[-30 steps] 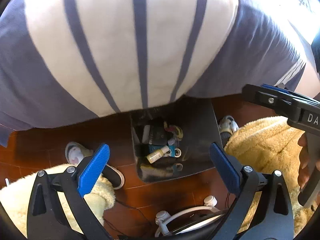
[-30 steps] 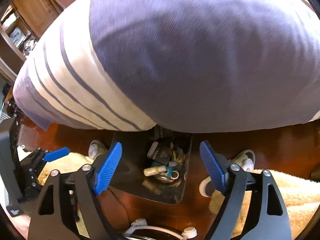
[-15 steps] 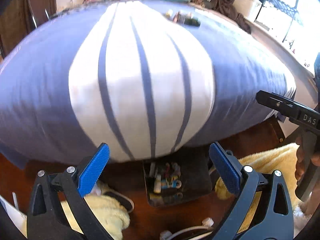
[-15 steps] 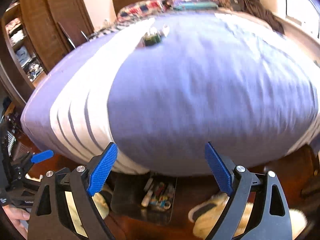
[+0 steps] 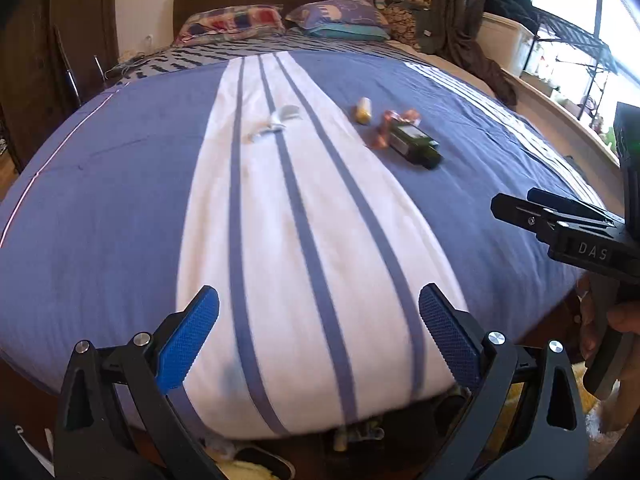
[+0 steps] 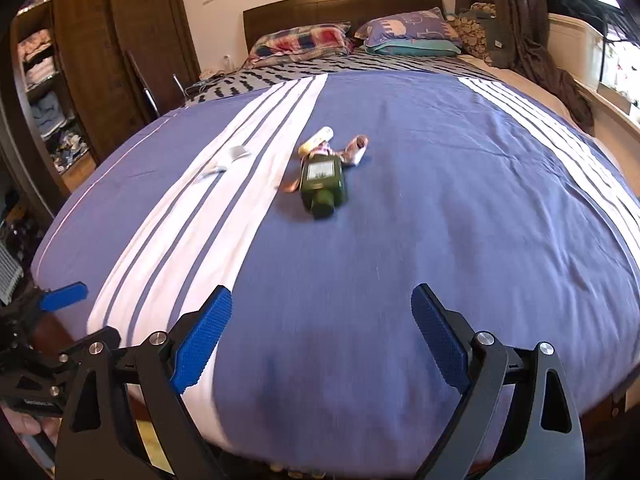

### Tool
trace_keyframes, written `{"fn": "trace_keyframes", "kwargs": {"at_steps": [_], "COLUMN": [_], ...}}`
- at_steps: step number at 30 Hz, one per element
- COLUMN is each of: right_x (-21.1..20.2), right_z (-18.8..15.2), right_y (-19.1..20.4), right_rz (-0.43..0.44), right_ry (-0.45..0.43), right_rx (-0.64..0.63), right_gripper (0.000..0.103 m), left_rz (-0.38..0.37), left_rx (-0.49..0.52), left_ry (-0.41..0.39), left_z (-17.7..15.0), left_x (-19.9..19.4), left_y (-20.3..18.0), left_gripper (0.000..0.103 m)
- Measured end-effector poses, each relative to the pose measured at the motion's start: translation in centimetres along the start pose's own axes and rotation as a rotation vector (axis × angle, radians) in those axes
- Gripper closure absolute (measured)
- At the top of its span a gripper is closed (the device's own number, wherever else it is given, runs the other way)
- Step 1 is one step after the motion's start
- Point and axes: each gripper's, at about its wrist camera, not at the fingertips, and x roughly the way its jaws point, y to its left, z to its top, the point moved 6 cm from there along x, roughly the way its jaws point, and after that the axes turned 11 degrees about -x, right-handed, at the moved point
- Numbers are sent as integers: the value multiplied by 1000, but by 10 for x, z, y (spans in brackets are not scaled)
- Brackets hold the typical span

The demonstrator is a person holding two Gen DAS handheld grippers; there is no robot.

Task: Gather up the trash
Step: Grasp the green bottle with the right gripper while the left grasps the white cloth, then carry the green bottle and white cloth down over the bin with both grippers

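A dark green bottle lay on its side on the blue part of a striped bedspread, well ahead of both tools. A crumpled pinkish wrapper and a small pale tube lay just beyond it, and a scrap of clear wrapping rested on the white band, ahead of the left tool. That tool stood wide open over the foot of the bed, with nothing between its blue pads. The right tool was likewise empty, its jaws spread wide and opening. Pillows lay against a dark headboard at the far end. A wooden wardrobe stood off the left tool's side.
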Motion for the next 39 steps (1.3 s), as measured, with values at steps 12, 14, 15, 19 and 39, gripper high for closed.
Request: {"fn": "trace_keyframes", "kwargs": {"at_steps": [12, 14, 15, 19, 39], "right_x": [78, 86, 89, 100, 93], "right_z": [47, 50, 50, 52, 50], "right_y": [-15, -17, -16, -15, -11], "right_rz": [-15, -18, -16, -11, -1], "right_ry": [49, 56, 60, 66, 31], "right_rx": [2, -1, -2, -8, -19], "right_gripper": [40, 40, 41, 47, 60], "left_rz": [68, 83, 84, 85, 21], "left_rx": [-18, -19, -18, -16, 5], "left_ry": [-9, -1, 5, 42, 75], "left_z": [90, 101, 105, 120, 133], "left_x": [66, 82, 88, 120, 147], "left_y": [31, 35, 36, 40, 31], "left_gripper": [15, 20, 24, 32, 93]}}
